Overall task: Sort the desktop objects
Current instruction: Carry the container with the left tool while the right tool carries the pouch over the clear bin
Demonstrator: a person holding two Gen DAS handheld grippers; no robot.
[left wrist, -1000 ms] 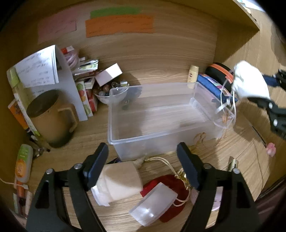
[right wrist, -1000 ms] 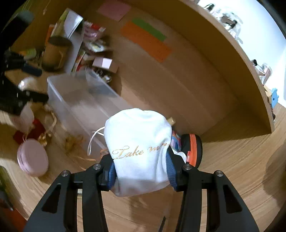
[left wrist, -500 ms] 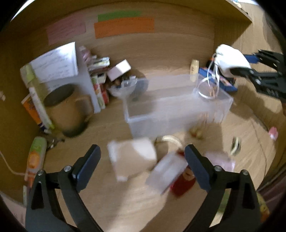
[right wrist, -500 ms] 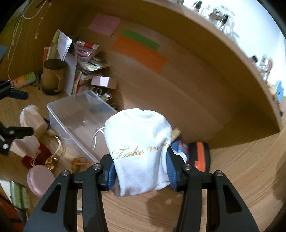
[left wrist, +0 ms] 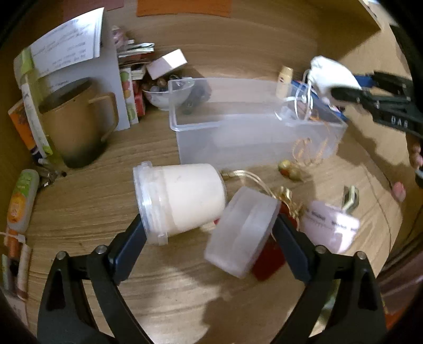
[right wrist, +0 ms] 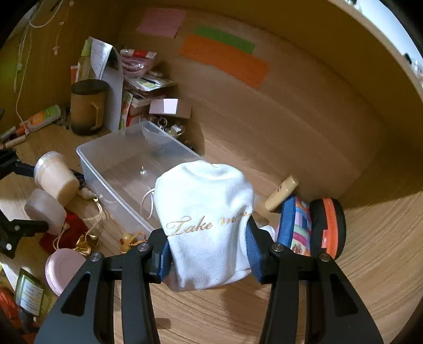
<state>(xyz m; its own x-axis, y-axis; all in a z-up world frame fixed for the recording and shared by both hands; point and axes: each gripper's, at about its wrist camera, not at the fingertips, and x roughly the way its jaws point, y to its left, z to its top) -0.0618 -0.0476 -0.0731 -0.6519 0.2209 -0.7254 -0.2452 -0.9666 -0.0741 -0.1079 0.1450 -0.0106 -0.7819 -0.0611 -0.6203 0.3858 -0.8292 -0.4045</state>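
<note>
Orange (right wrist: pixel 224 62), green (right wrist: pixel 224 39) and pink (right wrist: pixel 161 22) paper notes stick to the wooden back panel (right wrist: pixel 290 119).

White drawstring pouch (right wrist: pixel 208 219) above clear bin's (right wrist: pixel 105 169) end

Your open way in is from above: the clear plastic bin (right wrist: pixel 124 169) has no lid and a bare floor. Its far corner is crowded by a small bowl of trinkets (left wrist: pixel 166 96) and a pink-topped box (left wrist: pixel 167 63), with a brown mug (left wrist: pixel 76 124) off to that side. Along the bin's near wall lie a cream jar (left wrist: pixel 185 198), a frosted round case (left wrist: pixel 240 232), a red pouch (right wrist: pixel 63 232) and gold cord (right wrist: pixel 99 211). At its right end, a small tube (right wrist: pixel 281 193) and a striped case (right wrist: pixel 298 225) narrow the gap. The wood nearest you is bare.
</note>
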